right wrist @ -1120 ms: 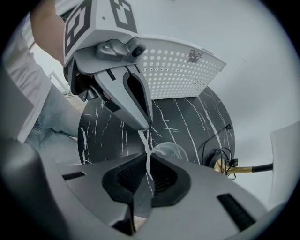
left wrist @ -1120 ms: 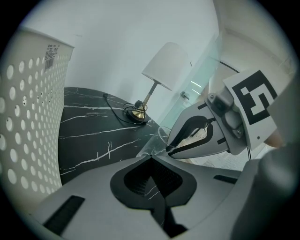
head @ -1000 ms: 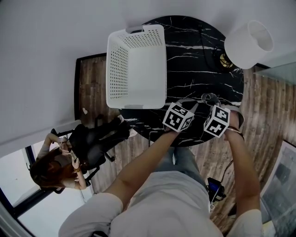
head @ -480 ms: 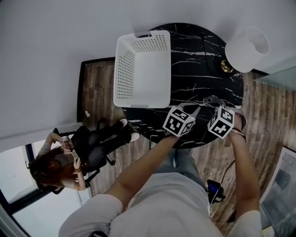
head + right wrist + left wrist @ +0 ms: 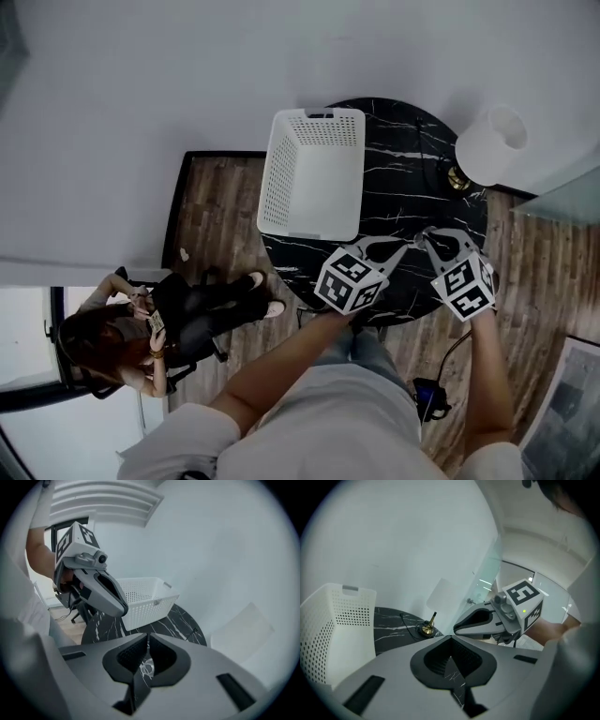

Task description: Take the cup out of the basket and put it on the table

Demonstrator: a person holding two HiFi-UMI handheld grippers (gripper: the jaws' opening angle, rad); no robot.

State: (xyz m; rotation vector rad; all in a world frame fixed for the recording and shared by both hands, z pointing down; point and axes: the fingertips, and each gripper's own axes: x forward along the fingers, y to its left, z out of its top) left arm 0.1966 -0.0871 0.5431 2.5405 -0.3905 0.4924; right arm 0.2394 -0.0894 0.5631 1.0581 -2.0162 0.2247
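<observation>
The white perforated basket [image 5: 314,173] stands on the left part of the round black marble table [image 5: 412,187] and I see nothing inside it. A small clear glass cup [image 5: 146,667] shows through the gap under my right gripper's jaws, standing on the marble below and not held. My right gripper [image 5: 424,234] is shut, over the table's near right part. My left gripper [image 5: 398,246] hovers beside it, shut too, with only marble showing under its jaws [image 5: 450,638]. In the head view the cup is hard to make out.
A white-shaded lamp [image 5: 492,145] with a brass base [image 5: 425,630] stands at the table's far right, its cord lying across the marble. A seated person [image 5: 141,323] is on the wooden floor at lower left. A small device with a cable [image 5: 427,398] lies on the floor.
The head view has pulled back, so the table looks smaller. Both grippers have drawn back toward the table's near edge, away from where the cup stood.
</observation>
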